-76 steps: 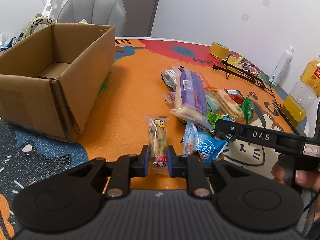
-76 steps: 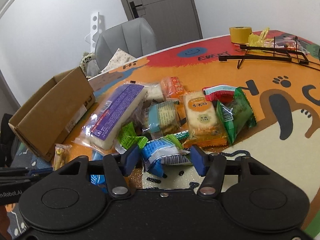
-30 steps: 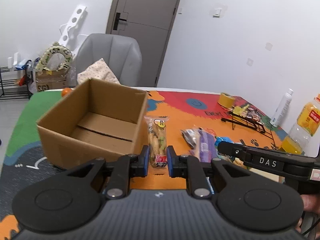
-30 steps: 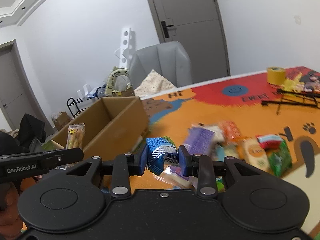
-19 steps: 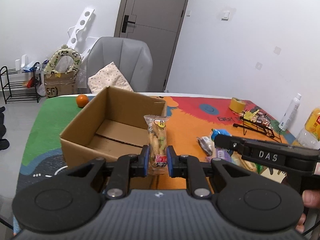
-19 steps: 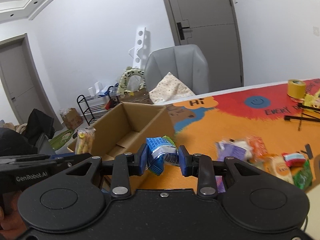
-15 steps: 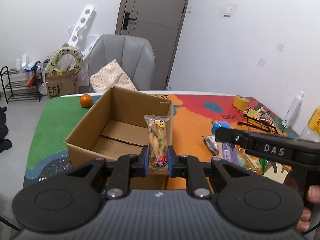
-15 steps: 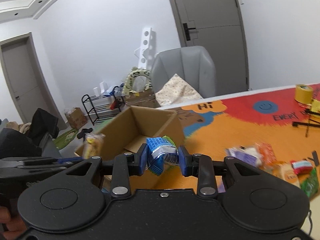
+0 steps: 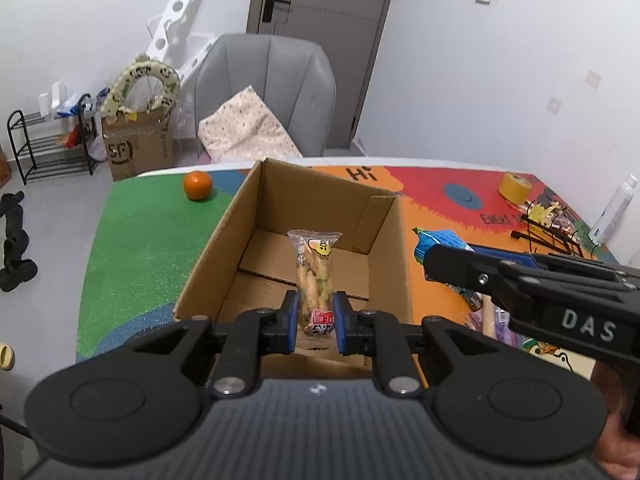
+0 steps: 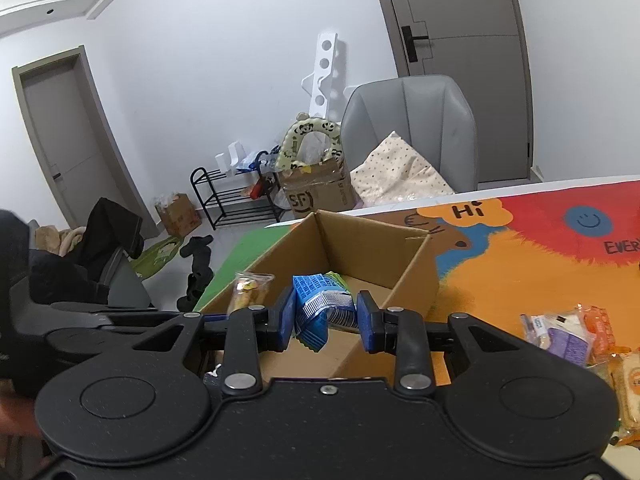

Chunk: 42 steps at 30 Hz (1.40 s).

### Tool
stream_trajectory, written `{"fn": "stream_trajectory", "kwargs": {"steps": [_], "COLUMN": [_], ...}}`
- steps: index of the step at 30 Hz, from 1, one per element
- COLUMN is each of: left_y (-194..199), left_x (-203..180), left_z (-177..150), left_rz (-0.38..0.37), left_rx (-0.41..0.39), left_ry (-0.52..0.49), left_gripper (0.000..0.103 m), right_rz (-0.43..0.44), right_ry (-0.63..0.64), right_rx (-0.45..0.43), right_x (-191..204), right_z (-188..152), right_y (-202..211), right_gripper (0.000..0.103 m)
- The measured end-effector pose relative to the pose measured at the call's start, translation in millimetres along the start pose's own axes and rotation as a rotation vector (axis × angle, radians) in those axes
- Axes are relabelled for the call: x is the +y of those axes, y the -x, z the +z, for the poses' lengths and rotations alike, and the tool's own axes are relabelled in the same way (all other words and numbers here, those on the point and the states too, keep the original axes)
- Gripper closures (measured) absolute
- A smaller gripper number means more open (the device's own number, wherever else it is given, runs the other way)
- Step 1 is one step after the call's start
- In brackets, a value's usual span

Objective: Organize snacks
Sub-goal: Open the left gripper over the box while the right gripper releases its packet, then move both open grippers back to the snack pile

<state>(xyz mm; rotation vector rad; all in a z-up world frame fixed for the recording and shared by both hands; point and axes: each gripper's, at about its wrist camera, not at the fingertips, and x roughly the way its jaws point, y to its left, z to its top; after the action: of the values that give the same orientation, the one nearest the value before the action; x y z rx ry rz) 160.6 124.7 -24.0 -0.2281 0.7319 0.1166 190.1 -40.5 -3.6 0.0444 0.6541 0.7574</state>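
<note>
Left gripper: one, held level above the near wall of the box, blue pads clamped on the lower end of one clear narrow packet of pale stick snacks, which stands upright over the box interior.

Right gripper: one, level, just beside the left unit and above the box's near right corner, pads clamped on one crumpled blue foil snack pouch. Its black body also shows at the right of the left wrist view.

Open brown cardboard box: one, flaps up, floor bare, on the colourful cartoon table mat.

Loose wrapped snacks: one heap on the mat right of the box; exact count cannot be told.

Round orange fruit: one, on the green part of the mat, beyond the box's far left corner.

Yellow tape roll: one, far right.

Grey padded chair: one, behind the table, with one pale spotted cushion.
</note>
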Motion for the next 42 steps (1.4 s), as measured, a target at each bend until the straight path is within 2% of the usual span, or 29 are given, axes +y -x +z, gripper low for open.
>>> {"fn": "stream_trajectory", "kwargs": {"steps": [6, 10, 16, 17, 18, 21, 23, 24, 25, 26, 27, 33, 36, 42], "left_y": [-19.2, -20.2, -8.3, -6.0, -4.0, 1.8, 5.9, 8.9, 10.6, 12.8, 13.8, 15.2, 19.8, 25.8], "left_x": [10.5, 16.7, 20.0, 21.3, 21.8, 22.1, 23.7, 24.1, 24.6, 25.0, 25.1, 24.1, 20.0, 13.4], "left_z": [10.3, 14.6, 15.1, 14.3, 13.6, 11.8, 9.9, 7.9, 6.4, 3.7, 1.3, -10.7, -20.3, -33.6], "left_rz": [0.020, 0.032, 0.052, 0.052, 0.056, 0.064, 0.060, 0.059, 0.059, 0.062, 0.066, 0.052, 0.062, 0.054], "left_rx": [0.054, 0.042, 0.029, 0.030, 0.031, 0.027, 0.022, 0.015, 0.007, -0.001, -0.005, 0.028, 0.021, 0.021], "left_ry": [-0.001, 0.027, 0.044, 0.048, 0.050, 0.043, 0.045, 0.047, 0.051, 0.058, 0.066, 0.104, 0.102, 0.123], "left_gripper": [0.086, 0.085, 0.077, 0.075, 0.073, 0.057, 0.041, 0.035, 0.025, 0.018, 0.017, 0.016, 0.015, 0.014], "right_rz": [-0.001, -0.003, 0.007, 0.010, 0.016, 0.012, 0.009, 0.002, -0.002, -0.005, -0.007, -0.041, -0.056, -0.088], "right_ry": [-0.016, -0.031, -0.051, -0.059, -0.068, -0.073, -0.087, -0.092, -0.096, -0.100, -0.106, -0.146, -0.152, -0.175], "right_rx": [0.012, 0.007, 0.015, 0.019, 0.025, 0.028, 0.027, 0.023, 0.016, 0.006, 0.000, -0.001, -0.007, -0.018], "right_x": [2.7, 0.8, 3.9, 3.1, 2.1, -0.1, -3.7, -5.3, -7.3, -9.7, -12.2, -29.1, -37.4, -56.0], "right_z": [7.6, 14.0, 15.0, 15.0, 15.2, 11.9, 9.3, 7.2, 5.2, 2.3, -0.6, -17.4, -24.9, -37.7], "right_y": [-5.9, -10.8, -21.6, -23.4, -25.2, -25.6, -21.2, -17.6, -14.1, -9.7, -5.7, 13.0, 22.7, 39.6], "right_gripper": [0.072, 0.072, 0.072, 0.069, 0.059, 0.051, 0.048, 0.042, 0.039, 0.030, 0.022, 0.005, 0.000, 0.000]}}
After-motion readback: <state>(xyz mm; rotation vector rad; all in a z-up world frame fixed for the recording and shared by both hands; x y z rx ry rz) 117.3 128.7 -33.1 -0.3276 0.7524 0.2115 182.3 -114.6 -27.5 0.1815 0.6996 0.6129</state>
